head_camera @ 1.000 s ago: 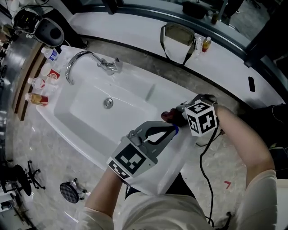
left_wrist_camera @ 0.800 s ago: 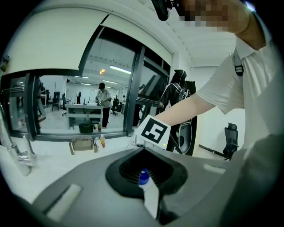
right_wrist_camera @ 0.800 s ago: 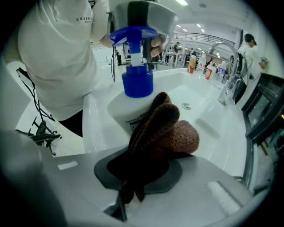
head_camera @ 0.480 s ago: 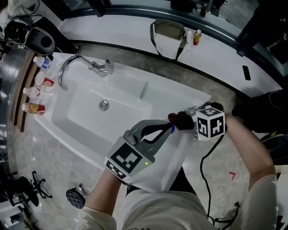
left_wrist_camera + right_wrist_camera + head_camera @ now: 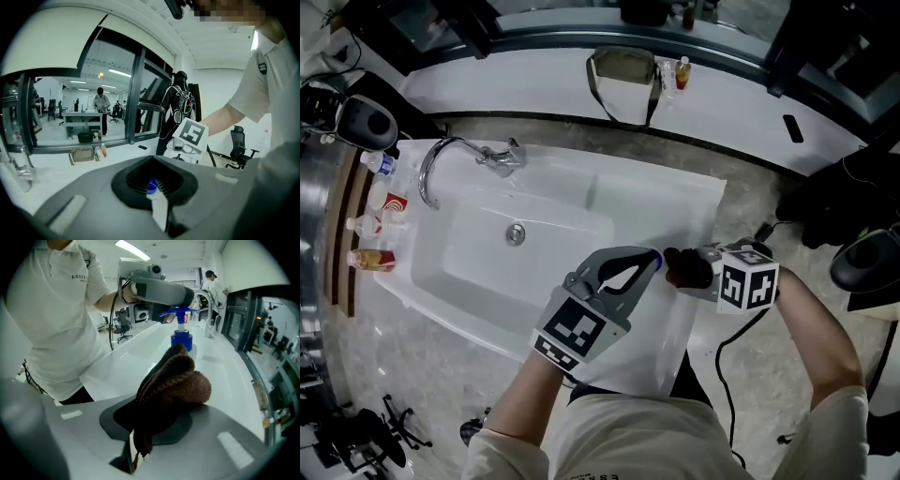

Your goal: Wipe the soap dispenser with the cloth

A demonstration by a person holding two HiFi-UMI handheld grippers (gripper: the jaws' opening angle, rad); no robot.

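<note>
- My left gripper (image 5: pixel 649 263) has its jaws pinched shut on the blue pump head of the soap dispenser (image 5: pixel 181 339). In the left gripper view a sliver of blue and white shows between them.
- My right gripper (image 5: pixel 705 277) is clamped on the brown cloth (image 5: pixel 176 380), which is bunched up and bulges out over the jaws.
- The cloth sits at three o'clock of the dispenser, close in (I can't tell whether they touch). It hides the bottle's lower part in the right gripper view.
- In the head view my left gripper covers nearly all of the dispenser; only a blue tip shows.
- The dispenser stands on the white counter (image 5: pixel 670 211), at the sink's right end.
- The basin (image 5: pixel 469 253) lies at ten o'clock, with the faucet (image 5: pixel 450 155) beyond it.
- A bag (image 5: pixel 623 70) sits on the far ledge at twelve o'clock.
- Small bottles (image 5: pixel 375 230) line the shelf at nine o'clock.
</note>
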